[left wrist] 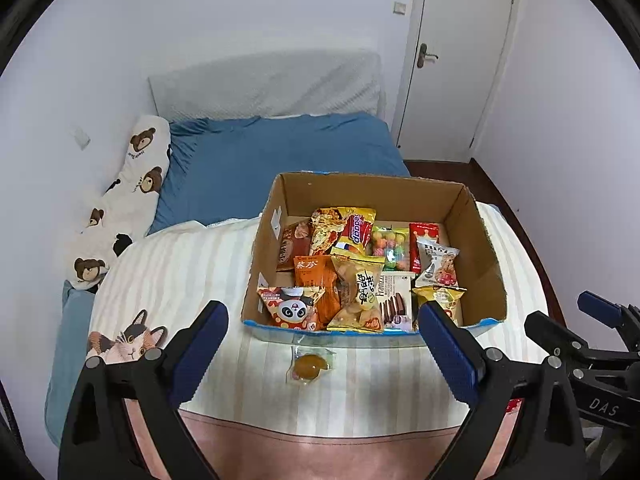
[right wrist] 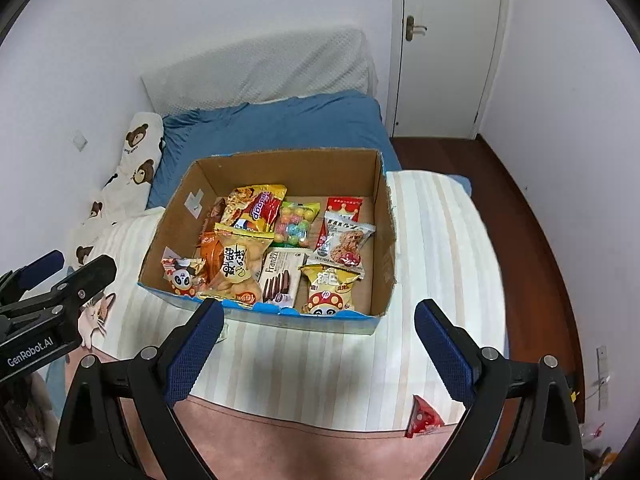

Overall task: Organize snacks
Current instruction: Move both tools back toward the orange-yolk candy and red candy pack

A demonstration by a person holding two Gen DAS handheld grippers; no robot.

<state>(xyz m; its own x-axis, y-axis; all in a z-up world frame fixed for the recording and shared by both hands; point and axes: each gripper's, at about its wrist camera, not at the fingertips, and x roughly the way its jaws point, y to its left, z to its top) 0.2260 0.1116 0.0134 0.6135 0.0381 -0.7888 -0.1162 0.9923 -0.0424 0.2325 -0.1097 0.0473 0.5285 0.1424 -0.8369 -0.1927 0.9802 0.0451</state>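
Observation:
A cardboard box (left wrist: 476, 240) (right wrist: 382, 220) sits on the striped blanket and holds several snack packs: a panda pack (left wrist: 294, 310) (right wrist: 182, 278), a yellow chip bag (left wrist: 360, 292) (right wrist: 234, 266), a Franzzi biscuit pack (left wrist: 394, 300) (right wrist: 280, 276) and a bag of coloured candy balls (left wrist: 390, 250) (right wrist: 294, 222). A small clear-wrapped orange candy (left wrist: 308, 366) lies on the blanket in front of the box, between my left gripper's fingers in view. A red triangular packet (right wrist: 424, 420) lies near the blanket's front edge. My left gripper (left wrist: 324, 344) and right gripper (right wrist: 320, 344) both stand open and empty above the blanket.
The blanket (left wrist: 180, 272) (right wrist: 436, 248) covers a bed with a blue sheet (left wrist: 280, 148) (right wrist: 280, 124). A bear-print pillow (left wrist: 132, 192) (right wrist: 132, 164) lies along the left wall. A white door (left wrist: 456, 56) (right wrist: 444, 40) and dark wood floor (right wrist: 536, 220) are to the right.

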